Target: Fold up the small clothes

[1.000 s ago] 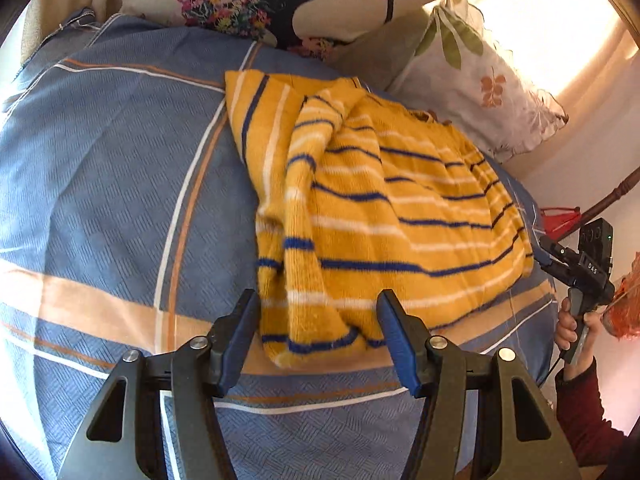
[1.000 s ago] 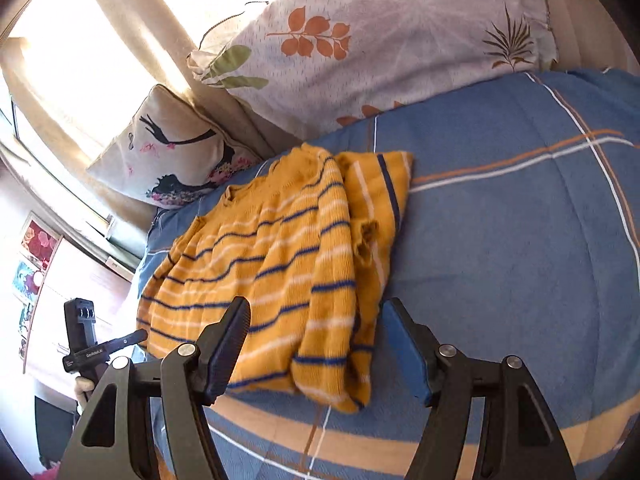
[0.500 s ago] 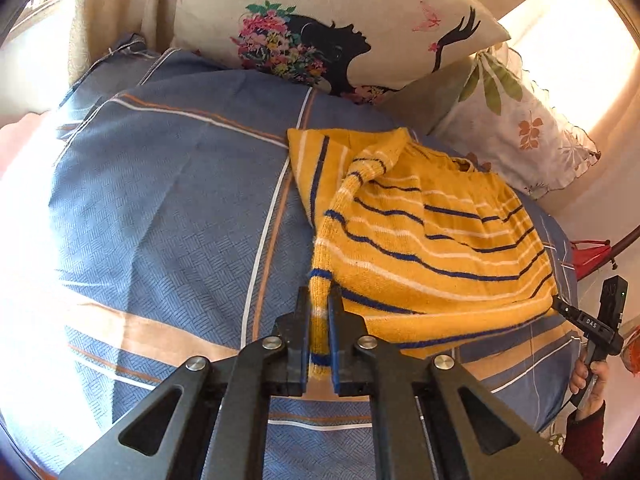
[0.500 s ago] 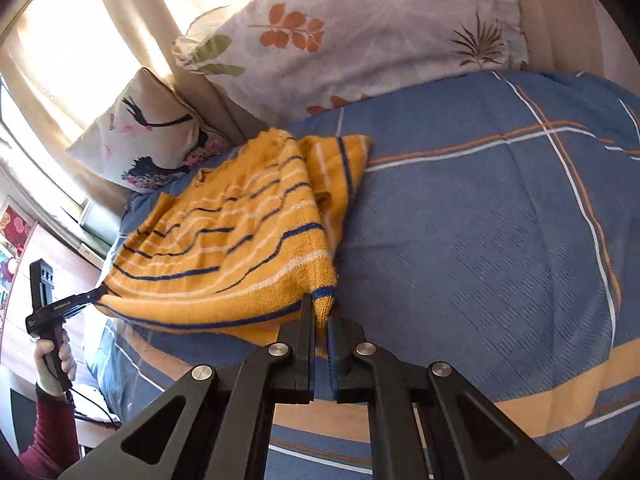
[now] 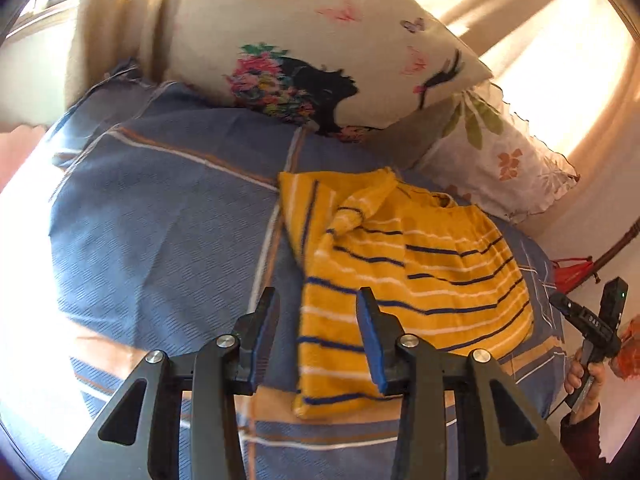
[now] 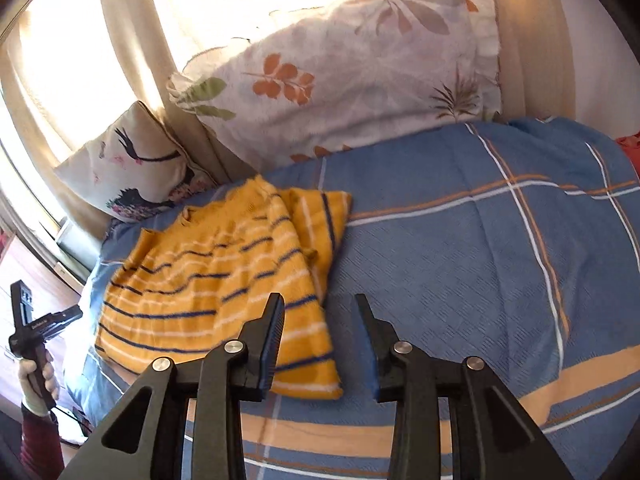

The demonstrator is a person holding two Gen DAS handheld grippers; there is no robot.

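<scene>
Between my two sets of jaws lies the yellow knitted sweater with blue and white stripes [image 5: 404, 280], spread on the blue checked bedspread with orange and white lines [image 5: 160, 248]. My left gripper [image 5: 318, 336] has just been opening; its jaws stand partly apart, the hem corner lying loose beneath them, gripped by nothing. My right gripper [image 6: 320, 340] has likewise been opening and holds nothing, the sweater's other corner at its nine o'clock. I judge one fold is laid and released; next I need fresh holds on an edge to fold again, though motion blur may hide how flat it lies. At twelve o'clock lean a cream pillow with a silhouette print [image 5: 328, 60] and a white leaf-patterned pillow [image 6: 352, 68], with sunlit curtains [image 6: 132, 40] behind.
</scene>
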